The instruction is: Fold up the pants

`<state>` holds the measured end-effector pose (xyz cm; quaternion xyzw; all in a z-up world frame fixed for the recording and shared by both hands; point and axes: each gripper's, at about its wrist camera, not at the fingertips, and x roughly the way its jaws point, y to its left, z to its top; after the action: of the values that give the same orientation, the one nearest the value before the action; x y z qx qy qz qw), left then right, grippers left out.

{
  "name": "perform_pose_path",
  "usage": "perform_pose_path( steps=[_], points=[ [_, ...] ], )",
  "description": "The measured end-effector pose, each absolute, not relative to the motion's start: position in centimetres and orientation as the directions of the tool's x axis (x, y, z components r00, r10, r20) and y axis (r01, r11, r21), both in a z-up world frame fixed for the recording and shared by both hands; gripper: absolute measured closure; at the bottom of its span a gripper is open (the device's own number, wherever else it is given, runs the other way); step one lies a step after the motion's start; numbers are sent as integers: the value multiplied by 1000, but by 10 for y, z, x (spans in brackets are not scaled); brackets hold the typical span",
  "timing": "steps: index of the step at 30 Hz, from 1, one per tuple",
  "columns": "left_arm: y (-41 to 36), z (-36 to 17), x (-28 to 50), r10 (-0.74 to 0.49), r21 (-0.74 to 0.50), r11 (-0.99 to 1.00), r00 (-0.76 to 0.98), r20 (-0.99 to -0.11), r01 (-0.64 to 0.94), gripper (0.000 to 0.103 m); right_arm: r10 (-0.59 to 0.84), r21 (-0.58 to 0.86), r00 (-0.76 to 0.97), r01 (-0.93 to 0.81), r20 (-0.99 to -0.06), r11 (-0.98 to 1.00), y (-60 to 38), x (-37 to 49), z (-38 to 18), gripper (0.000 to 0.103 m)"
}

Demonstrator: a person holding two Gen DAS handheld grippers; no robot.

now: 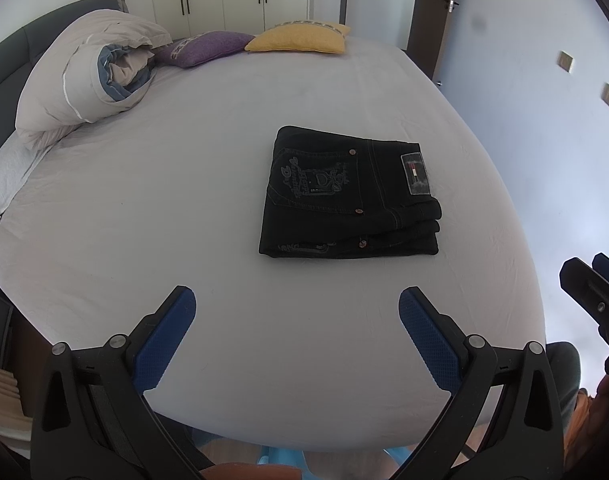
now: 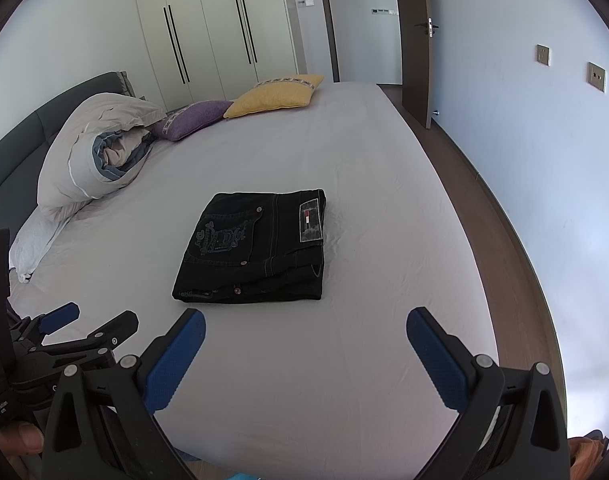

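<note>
The black denim pants [image 1: 350,196] lie folded into a compact, layered rectangle on the pale lilac bed sheet [image 1: 184,200], a little toward the wall side of the mattress; the top layer shows a back pocket with pale embroidery and copper rivets, and a grey waistband patch with a small red, white and dark flag sits at the right end; the folded edges stack on the side nearest the cameras.

The left gripper [image 1: 297,334], black-framed with blue textured pads, has its fingers spread wide and holds nothing; it hangs over the bare sheet near the bed's front edge, apart from the pants; the right gripper [image 2: 305,356] is likewise spread wide and empty, above the sheet in front of the pants and not touching them; in the right wrist view the left gripper appears at the lower left, beside the right one.

At the head of the bed a bundled beige and blue duvet [image 1: 84,80] rests against the dark grey headboard [image 1: 8,60]; next to it lie a purple cushion [image 1: 204,48] and a yellow cushion [image 1: 300,38]; cream wardrobe doors [image 2: 212,28] with long dark handles stand behind them.
</note>
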<state>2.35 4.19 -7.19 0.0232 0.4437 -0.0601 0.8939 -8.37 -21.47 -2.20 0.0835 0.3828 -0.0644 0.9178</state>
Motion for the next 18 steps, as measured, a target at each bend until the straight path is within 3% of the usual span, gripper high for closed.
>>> perform_pose_path(
  steps=[18],
  points=[
    [46, -74, 23, -93, -16, 991, 597, -797, 133, 0, -53, 104, 699, 181, -713, 978, -213, -85, -23, 0]
  ],
)
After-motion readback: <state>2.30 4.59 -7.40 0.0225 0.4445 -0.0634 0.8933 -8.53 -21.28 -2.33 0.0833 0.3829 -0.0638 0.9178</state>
